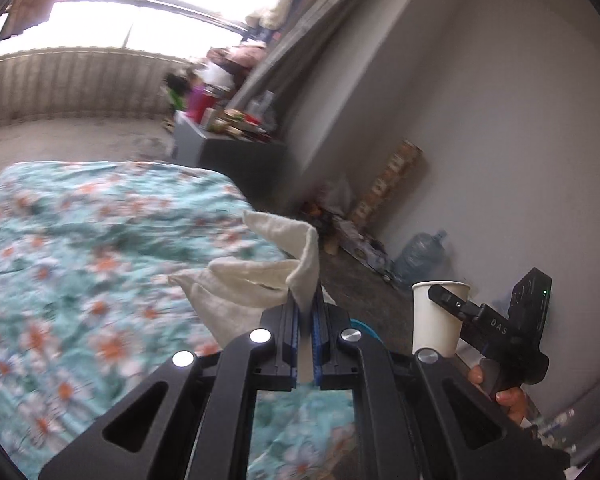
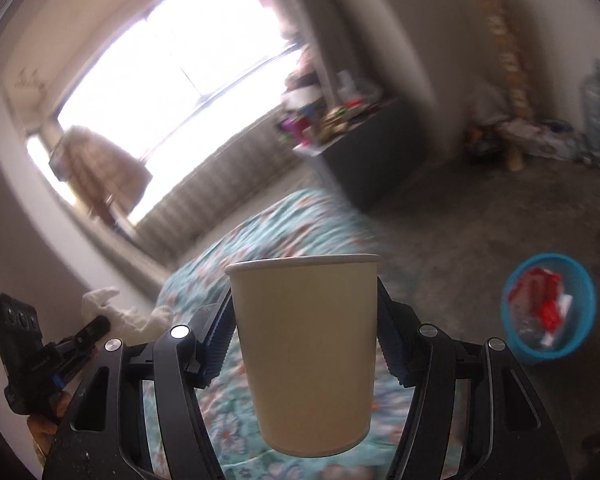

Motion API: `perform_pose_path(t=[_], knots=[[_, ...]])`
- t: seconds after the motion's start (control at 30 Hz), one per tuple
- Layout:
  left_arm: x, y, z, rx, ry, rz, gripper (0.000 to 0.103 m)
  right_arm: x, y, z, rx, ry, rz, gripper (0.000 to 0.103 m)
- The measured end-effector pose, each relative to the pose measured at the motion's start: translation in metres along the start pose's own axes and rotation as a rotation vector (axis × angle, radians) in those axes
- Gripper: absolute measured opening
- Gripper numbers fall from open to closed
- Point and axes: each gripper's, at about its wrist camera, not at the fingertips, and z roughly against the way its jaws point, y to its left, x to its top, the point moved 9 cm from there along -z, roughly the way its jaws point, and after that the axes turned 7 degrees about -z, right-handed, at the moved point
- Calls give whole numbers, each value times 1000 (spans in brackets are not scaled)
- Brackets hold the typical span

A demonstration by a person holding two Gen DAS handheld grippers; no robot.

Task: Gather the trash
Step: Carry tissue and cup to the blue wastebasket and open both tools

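A white paper cup [image 2: 306,354] is gripped upright between the blue-padded fingers [image 2: 219,350] of the right gripper [image 2: 305,344], its rim level and its base hanging free above a floral bedspread [image 2: 284,224]. In the left wrist view the same cup [image 1: 438,318] is seen at the right, clamped from the side, with fingers of a hand [image 1: 510,396] wrapped round the handle of that tool. A crumpled off-white tissue [image 1: 260,276] is pinched in the left gripper [image 1: 309,320], whose jaws are closed tight on one fold while the rest of the paper stands out ahead of them over the bed [image 1: 80,248]; from the right wrist view the tissue [image 2: 112,308] is seen at the far left, ahead of the left tool. On the bare grey floor [image 2: 460,232] beside the bed a round blue basket [image 2: 580,280] is standing, and red and white wrappers [image 2: 540,300] are lying inside it. Further back a dark cabinet [image 1: 236,156] loaded with cluttered items is set against the wall near a bright window [image 2: 188,60]. A large water bottle [image 1: 418,254] and a tall patterned box [image 1: 392,176] are leaning at the foot of the grey wall [image 1: 480,120]. Much of both views is blurred.
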Motion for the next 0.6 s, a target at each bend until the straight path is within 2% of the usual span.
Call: perform_pose_path(t=[0.17, 0.3, 0.47, 0.6], knots=[[3, -56, -70, -117, 119, -114, 5, 29, -98, 44, -164, -116, -191, 60], [-7, -108, -132, -187, 235, -220, 5, 26, -179, 61, -259, -169, -357, 60], [-31, -159, -216, -229, 376, -296, 5, 14, -257, 42, -297, -133, -518, 60], [-60, -185, -291, -237, 498, -313, 5, 11, -298, 19, -286, -92, -600, 61]])
